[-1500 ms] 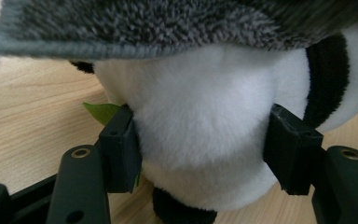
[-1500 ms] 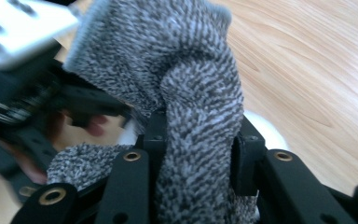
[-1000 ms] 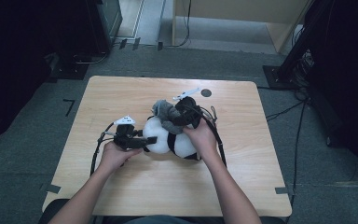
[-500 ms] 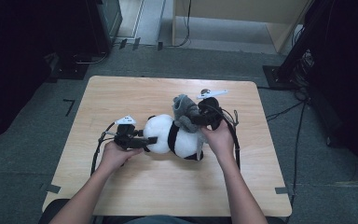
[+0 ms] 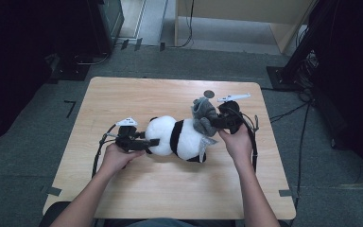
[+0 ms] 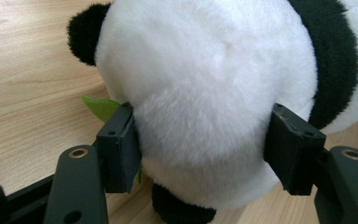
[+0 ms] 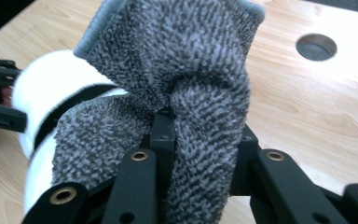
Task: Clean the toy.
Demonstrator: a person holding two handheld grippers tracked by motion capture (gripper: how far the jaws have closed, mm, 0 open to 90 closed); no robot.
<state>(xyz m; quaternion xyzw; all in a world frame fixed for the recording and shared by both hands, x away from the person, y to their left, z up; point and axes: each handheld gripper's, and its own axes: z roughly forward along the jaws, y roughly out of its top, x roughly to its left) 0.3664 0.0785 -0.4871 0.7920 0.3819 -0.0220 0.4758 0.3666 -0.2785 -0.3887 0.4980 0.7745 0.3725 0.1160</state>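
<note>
1. A toy panda point(image 5: 177, 138) lies on its side near the middle of the desk point(image 5: 123, 99). This panda is the landmark for all the places below.
2. The left tongs point(image 5: 144, 143) sit at the panda's left end, by its round white head. In the left gripper view the panda point(image 6: 205, 93) bulges out between the two black jaws.
3. A small green leaf point(image 6: 100, 107) peeks out from under the panda, just beside one jaw.
4. A grey cloth point(image 5: 202, 118) is bunched up at the panda's right end, touching its top. The right tongs point(image 5: 213, 124) are right there at the cloth.
5. A round hole point(image 5: 209, 93) in the desk lies beyond the cloth, away from the panda.
6. Since the earlier pictures, the right hand point(image 5: 238, 142) has slid to the right along the desk, and the cloth has gone with it. Before, the cloth lay over the panda's middle. Now it is at the panda's right end. The panda looks longer and more stretched out. The left hand point(image 5: 116, 158) has stayed where it was.
7. The left tongs are about half open, and both pads press into the panda's soft head.
8. The right tongs have just been closing. In the right gripper view they pinch a thick fold of the grey cloth point(image 7: 186, 93), with the jaws close together.
</note>
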